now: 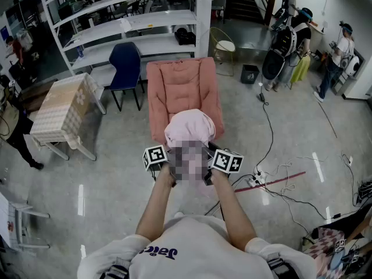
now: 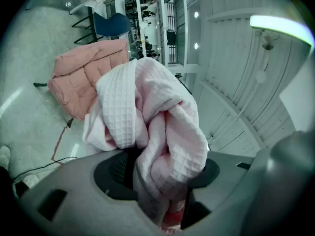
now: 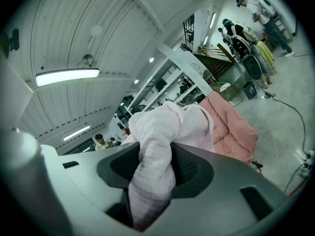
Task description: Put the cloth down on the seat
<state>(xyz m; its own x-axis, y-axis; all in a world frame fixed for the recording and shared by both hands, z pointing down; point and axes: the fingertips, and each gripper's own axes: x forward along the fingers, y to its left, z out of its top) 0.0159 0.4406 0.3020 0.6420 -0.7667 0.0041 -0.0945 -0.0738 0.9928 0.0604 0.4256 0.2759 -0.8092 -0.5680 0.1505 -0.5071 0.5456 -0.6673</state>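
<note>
A pale pink waffle-weave cloth [image 1: 189, 127] is bunched up and held in the air between both grippers, just in front of the pink padded lounge chair [image 1: 183, 87]. My left gripper [image 1: 163, 158] is shut on a thick fold of the cloth [image 2: 152, 132], and the chair [image 2: 81, 77] shows beyond it at the left. My right gripper [image 1: 220, 161] is shut on another twisted fold of the cloth [image 3: 160, 156], with the chair [image 3: 231, 127] behind at the right. Both grippers point upward toward the ceiling. A mosaic patch hides the space between them in the head view.
A dark blue chair [image 1: 125, 68] and a low table with a checked cover [image 1: 61, 109] stand left of the lounge chair. White shelving [image 1: 133, 22] runs behind. Cables and a power strip [image 1: 256, 182] lie on the floor at the right. Several people [image 1: 302, 34] stand far right.
</note>
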